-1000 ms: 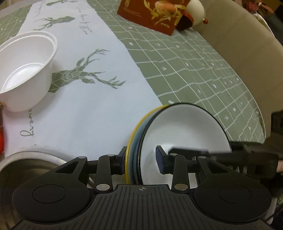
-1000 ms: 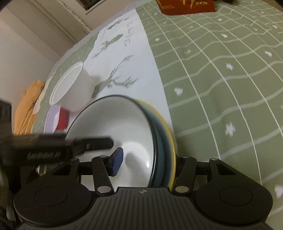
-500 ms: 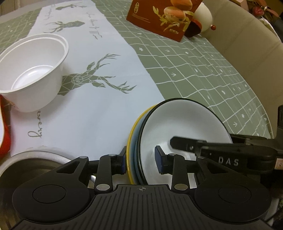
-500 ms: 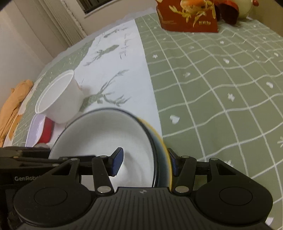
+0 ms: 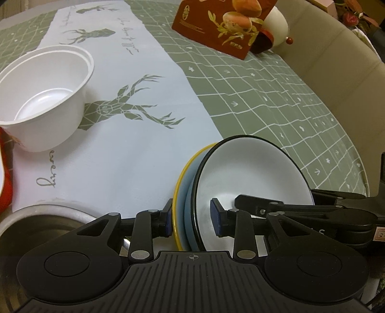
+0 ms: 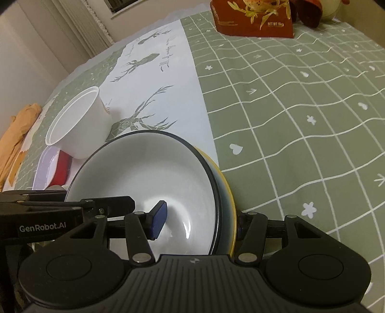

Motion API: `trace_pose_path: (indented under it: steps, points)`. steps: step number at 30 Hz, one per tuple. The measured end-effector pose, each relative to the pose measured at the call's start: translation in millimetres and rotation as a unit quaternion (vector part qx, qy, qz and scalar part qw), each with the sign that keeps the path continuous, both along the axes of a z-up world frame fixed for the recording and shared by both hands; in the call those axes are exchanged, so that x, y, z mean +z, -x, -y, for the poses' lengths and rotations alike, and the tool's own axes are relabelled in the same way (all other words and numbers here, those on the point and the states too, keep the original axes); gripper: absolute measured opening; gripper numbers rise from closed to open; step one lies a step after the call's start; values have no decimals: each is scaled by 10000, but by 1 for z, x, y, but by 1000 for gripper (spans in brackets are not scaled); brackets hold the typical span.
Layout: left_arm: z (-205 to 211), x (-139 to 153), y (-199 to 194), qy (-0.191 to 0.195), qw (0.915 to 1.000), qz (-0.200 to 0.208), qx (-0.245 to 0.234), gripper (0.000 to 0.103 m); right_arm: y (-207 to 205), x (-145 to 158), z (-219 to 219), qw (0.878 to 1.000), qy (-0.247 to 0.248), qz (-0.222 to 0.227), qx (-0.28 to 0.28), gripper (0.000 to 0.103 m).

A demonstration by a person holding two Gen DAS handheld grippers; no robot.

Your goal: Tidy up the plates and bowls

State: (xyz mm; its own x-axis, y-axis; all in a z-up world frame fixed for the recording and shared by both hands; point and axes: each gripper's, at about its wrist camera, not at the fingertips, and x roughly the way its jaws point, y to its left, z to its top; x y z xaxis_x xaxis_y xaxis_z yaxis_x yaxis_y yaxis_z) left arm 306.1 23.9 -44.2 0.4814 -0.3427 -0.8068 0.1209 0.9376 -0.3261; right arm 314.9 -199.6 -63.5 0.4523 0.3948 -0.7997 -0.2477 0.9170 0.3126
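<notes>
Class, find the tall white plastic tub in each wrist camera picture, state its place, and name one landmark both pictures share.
Left wrist view: the white plastic tub stands at the upper left, on the pale deer-print strip of the tablecloth.
Right wrist view: the tub sits left of centre, just behind the black-rimmed white bowl.
Shared landmark: the red food box at the table's far end.

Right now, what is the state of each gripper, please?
Left gripper: jaws just closing, shut on the stack of plates.
Right gripper: shut on the same stack.
</notes>
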Motion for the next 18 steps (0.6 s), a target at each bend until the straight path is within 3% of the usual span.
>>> trace_pose_path:
  steps: [5,11,15,18]
  points:
    - [-18,14,7,274,9993,230,106,32,10,21,-6,9978,502,423,-80,54]
    - [-70,48,17,1113,9909,672,350,32,19,65,-19,9851,1253,1168,-159,56]
    - [-127,64,18,1209,9776,1255,1177,32,18,96,-44,9754,1532,1581,-125,68]
    - [-173,55,15,1078,9602,1425,2148,32,4,107,-77,9791,1499,1347,262,69]
